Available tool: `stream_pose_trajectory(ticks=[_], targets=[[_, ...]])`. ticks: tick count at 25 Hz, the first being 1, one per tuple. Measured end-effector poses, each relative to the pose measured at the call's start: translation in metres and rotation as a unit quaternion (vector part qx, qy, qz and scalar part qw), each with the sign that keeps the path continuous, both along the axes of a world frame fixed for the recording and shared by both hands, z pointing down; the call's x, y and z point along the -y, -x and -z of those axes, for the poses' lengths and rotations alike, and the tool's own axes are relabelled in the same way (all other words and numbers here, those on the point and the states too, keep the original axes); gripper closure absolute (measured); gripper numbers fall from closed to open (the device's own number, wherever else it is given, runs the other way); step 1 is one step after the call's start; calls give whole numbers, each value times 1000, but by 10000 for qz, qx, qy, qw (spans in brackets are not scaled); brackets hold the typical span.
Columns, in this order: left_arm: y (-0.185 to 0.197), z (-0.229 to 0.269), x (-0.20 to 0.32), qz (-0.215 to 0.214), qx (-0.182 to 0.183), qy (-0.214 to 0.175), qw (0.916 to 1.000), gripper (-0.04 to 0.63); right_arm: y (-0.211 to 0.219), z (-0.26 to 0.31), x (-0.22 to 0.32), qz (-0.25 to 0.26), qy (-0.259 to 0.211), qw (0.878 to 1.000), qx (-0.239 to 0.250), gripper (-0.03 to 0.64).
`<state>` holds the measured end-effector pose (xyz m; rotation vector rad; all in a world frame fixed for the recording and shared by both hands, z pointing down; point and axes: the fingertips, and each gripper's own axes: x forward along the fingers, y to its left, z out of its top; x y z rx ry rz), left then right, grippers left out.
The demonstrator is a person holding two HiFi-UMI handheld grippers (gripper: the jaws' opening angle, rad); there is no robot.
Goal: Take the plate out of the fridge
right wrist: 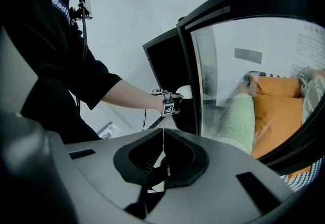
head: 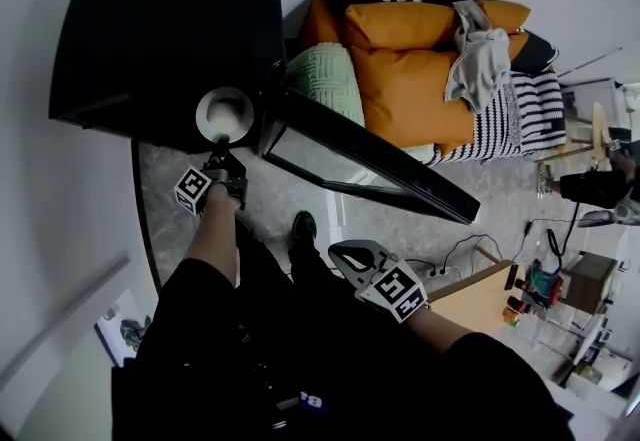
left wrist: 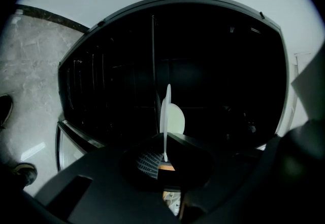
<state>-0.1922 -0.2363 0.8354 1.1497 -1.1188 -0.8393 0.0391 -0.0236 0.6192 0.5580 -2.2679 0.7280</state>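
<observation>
The white plate (head: 224, 113) hangs at the mouth of the black fridge (head: 170, 19), with my left gripper (head: 222, 145) shut on its near rim. In the left gripper view the plate (left wrist: 172, 119) stands edge-on between the jaws of the left gripper (left wrist: 164, 156), in front of the dark fridge interior (left wrist: 213, 75). The fridge's glass door (head: 360, 154) stands swung open to the right. My right gripper (head: 345, 254) is held low, apart from the fridge. It is shut with nothing in it (right wrist: 162, 159). The right gripper view also shows the plate (right wrist: 184, 91) and the left gripper (right wrist: 170, 103).
A sofa with orange cushions (head: 410, 69), a pale green cushion (head: 325, 74) and a grey cloth (head: 480, 54) stands behind the open door. A wooden table (head: 480, 299) and a power strip with cables (head: 440, 269) are at the lower right. The person's shoe (head: 303, 226) is on the marble floor.
</observation>
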Motion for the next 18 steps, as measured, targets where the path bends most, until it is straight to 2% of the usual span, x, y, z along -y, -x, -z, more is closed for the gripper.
stream_pose_trajectory(ticks=[18], targets=[[0, 80, -52, 12, -143, -357, 9993, 577, 15, 28, 23, 143, -302, 9988, 352, 606]])
